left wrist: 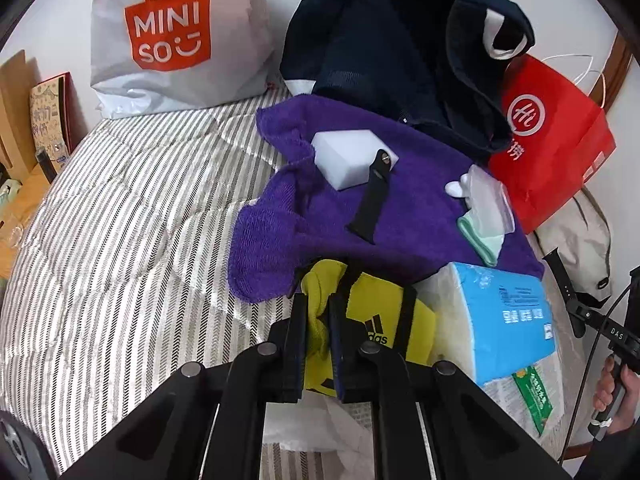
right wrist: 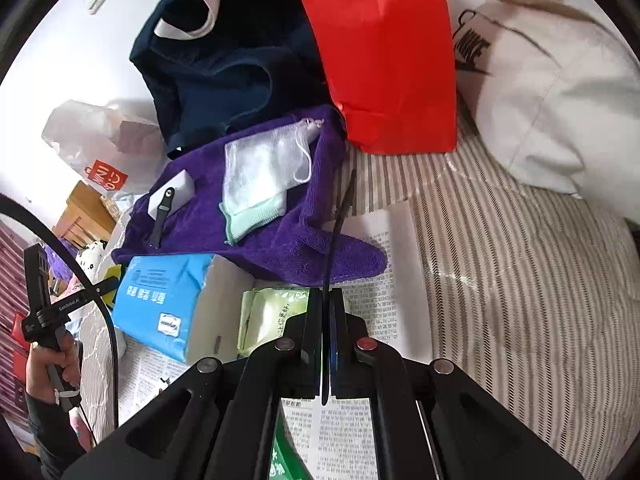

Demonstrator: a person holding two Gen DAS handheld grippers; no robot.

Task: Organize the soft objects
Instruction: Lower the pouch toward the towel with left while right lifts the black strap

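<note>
Two grippers work over a striped bedspread (left wrist: 120, 208). At the bottom centre of the left wrist view, the left gripper (left wrist: 318, 316) is clamped on a yellow Adidas cloth (left wrist: 376, 312), its pads pinching the cloth's left fold. Just right of the cloth lies a blue pack of tissues (left wrist: 504, 320), with a green packet (left wrist: 534, 400) under its lower edge.

At the bottom centre of the right wrist view, the right gripper (right wrist: 329, 304) is closed on a thin black watch strap (right wrist: 340, 220), which rises from between the pads toward mid-frame. Under it lies a sheet of newspaper (right wrist: 380, 280).

Farther up, a purple towel (left wrist: 400, 208) spreads across the middle of the left wrist view. On it rest a white foam block (left wrist: 348, 152), a second black strap (left wrist: 372, 200) leaning on that block, and, to the right, a mesh pouch (right wrist: 268, 156) over a mint-edged sock (right wrist: 252, 216).

Beyond the towel, a navy garment (left wrist: 380, 52) is heaped at upper centre. A red paper bag (left wrist: 552, 152) stands at right, a white Miniso bag (left wrist: 172, 36) at upper left. In the right wrist view a white Nike bag (right wrist: 540, 88) sits at upper right.
</note>
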